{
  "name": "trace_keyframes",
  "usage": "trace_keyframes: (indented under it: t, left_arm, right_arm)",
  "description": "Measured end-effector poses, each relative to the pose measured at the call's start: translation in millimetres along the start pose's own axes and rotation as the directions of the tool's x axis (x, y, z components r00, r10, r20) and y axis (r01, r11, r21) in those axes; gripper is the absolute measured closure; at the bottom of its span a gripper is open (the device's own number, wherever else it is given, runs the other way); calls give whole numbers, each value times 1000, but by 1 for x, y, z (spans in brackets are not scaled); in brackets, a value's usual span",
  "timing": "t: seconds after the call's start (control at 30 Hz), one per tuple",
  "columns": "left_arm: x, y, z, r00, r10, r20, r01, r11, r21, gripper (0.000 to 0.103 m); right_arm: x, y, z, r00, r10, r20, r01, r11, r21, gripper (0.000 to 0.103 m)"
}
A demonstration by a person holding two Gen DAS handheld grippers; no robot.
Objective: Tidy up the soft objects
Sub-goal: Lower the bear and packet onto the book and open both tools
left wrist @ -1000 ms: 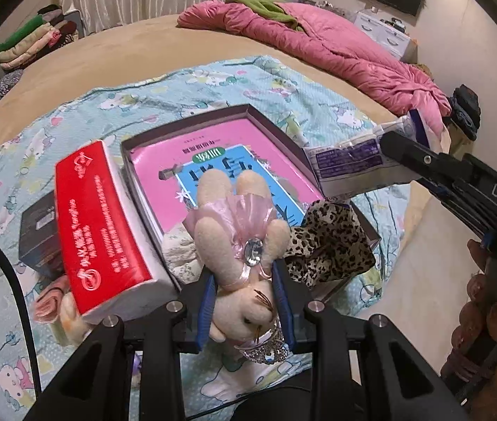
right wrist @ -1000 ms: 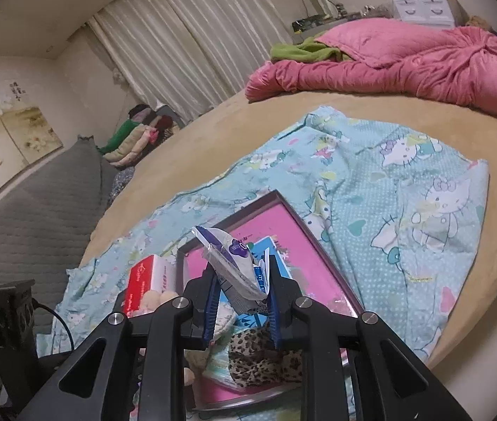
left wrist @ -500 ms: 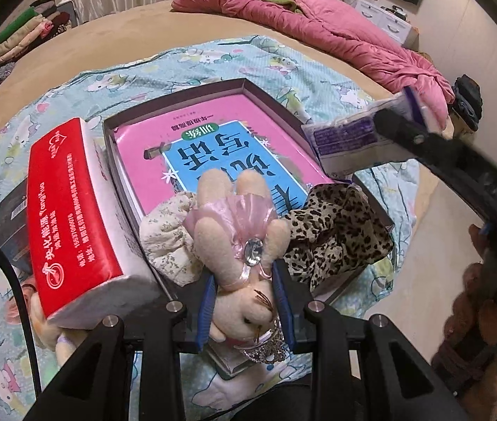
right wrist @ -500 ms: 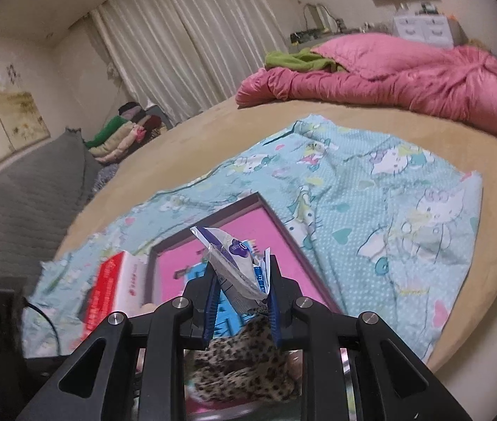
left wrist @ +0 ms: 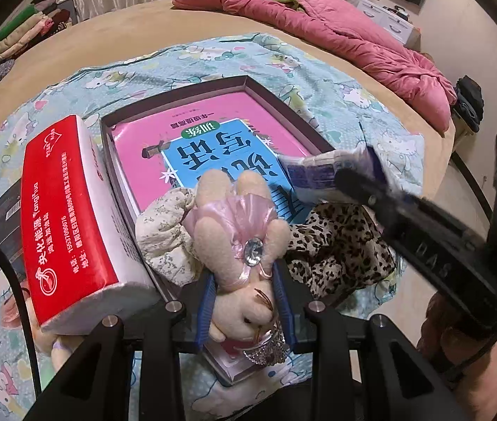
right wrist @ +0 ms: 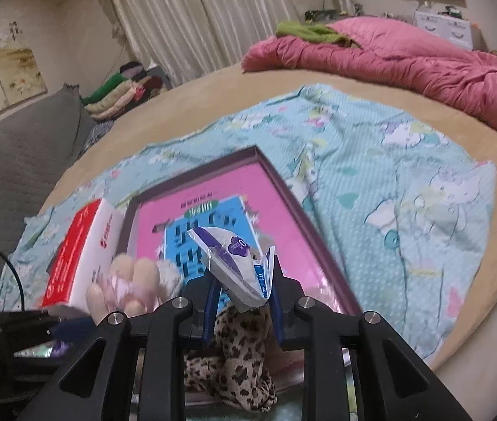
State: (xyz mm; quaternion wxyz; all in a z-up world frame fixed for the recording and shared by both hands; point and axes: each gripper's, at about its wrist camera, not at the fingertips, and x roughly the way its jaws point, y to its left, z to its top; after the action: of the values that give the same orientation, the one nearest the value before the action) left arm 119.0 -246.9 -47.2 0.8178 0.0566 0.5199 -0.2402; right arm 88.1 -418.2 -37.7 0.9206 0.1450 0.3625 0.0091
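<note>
Placement step in hand: left tongs (left wrist: 244, 301) clamp the plush rabbit (left wrist: 237, 245), right tongs (right wrist: 241, 301) clamp a white-purple packet (right wrist: 234, 263), both over the tray (left wrist: 283, 103); next, lower and release inside its rim.

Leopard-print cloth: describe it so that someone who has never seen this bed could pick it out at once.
On the round tan bed, a teal cartoon-print sheet carries a shallow dark-rimmed box with a pink book inside. The leopard-print cloth lies bunched at the box's near right corner, beside the plush bunny held in the left gripper. Its black-and-tan spots set it apart from the pale floral cloth on the bunny's other side.
</note>
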Motion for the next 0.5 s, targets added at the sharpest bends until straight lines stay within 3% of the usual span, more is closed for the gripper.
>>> trace_keyframes:
  t: [0.23,0.33,0.5]
  left_arm:
    - [1,1,0,1000,-1,-5,1,1000,-4,69]
    - [2,1,0,1000,-2,-8,2,1000,-4,68]
    - [5,0,1,1000,-3,-18,3,1000,-5,66]
  right_arm:
    - [8,-8,-6,999,35,-37,-33,998,49,75]
    - [6,-10,-7,999,42,-34,-40,997,62,63]
    - [3,-13,-5,998,61,-33,-58,994,97,58]
